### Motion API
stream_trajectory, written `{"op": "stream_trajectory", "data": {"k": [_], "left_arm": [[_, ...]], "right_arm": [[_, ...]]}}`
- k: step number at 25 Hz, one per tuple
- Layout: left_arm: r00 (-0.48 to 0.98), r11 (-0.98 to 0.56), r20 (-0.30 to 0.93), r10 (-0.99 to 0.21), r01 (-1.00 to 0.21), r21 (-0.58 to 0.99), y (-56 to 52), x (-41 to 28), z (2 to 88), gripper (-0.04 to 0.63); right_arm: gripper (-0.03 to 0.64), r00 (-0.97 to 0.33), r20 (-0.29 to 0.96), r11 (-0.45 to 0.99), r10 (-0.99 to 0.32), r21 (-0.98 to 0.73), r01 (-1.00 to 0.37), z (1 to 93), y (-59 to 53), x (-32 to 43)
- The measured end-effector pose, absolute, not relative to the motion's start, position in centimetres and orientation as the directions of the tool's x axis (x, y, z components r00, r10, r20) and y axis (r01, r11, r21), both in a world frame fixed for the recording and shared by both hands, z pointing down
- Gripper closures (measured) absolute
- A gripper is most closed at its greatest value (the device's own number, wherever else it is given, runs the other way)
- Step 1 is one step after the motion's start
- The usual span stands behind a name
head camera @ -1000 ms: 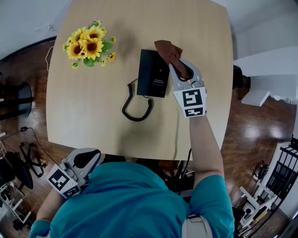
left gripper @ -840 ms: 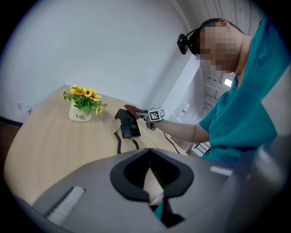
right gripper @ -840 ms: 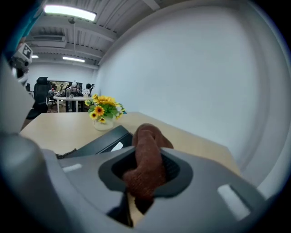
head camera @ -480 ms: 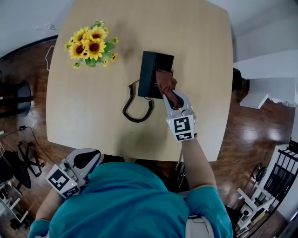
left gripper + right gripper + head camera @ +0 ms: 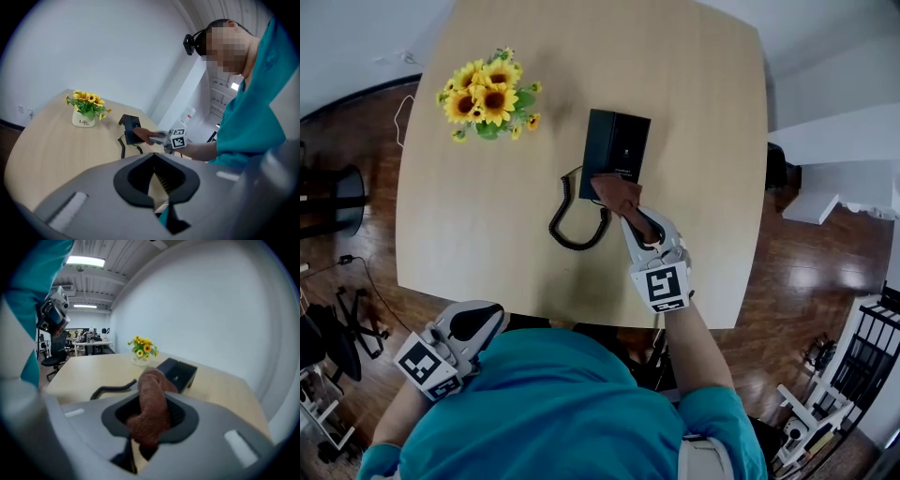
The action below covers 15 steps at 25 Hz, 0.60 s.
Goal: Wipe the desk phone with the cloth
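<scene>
Office, meeting corner: a pale wooden table [image 5: 469, 234] stands close to bare white walls [image 5: 93, 56]. At the upper middle of the head view it carries a black desk phone [image 5: 617, 150] with a coiled cord [image 5: 572, 230], and at the upper left a small pot of sunflowers [image 5: 487, 92]. Dark wood flooring [image 5: 811, 272] surrounds the table. At the left of the right gripper view the room opens onto a wider workspace, with desks [image 5: 89, 345], a black swivel chair [image 5: 51, 363] and ceiling strip lights [image 5: 84, 261].
</scene>
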<state>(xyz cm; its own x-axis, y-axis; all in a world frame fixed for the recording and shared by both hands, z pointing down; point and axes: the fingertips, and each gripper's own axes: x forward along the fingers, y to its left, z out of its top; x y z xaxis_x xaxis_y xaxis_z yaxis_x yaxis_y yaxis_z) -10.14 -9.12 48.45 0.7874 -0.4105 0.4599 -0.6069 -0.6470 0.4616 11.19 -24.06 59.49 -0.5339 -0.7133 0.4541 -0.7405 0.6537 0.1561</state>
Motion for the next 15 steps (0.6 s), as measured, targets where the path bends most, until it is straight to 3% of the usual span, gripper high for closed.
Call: {"op": "stream_trajectory", "data": {"k": [7,15], "left_arm": [[0.789,-0.652,0.45,-0.419,-0.606,0.456,-8.7,-10.4,48.4,0.589],[0.776,-0.637,0.461,-0.43,-0.623,0.454,-8.4,-11.3,48.6,0.589]], "right_arm": [[0.531,-0.522,0.361,0.629,-0.773,0.334,-0.702,52.7,-36.3,10.1],[0.531,-0.462,0.495,0.66,-0.736,0.374,-0.651,57.1,-39.9,11.1]]}}
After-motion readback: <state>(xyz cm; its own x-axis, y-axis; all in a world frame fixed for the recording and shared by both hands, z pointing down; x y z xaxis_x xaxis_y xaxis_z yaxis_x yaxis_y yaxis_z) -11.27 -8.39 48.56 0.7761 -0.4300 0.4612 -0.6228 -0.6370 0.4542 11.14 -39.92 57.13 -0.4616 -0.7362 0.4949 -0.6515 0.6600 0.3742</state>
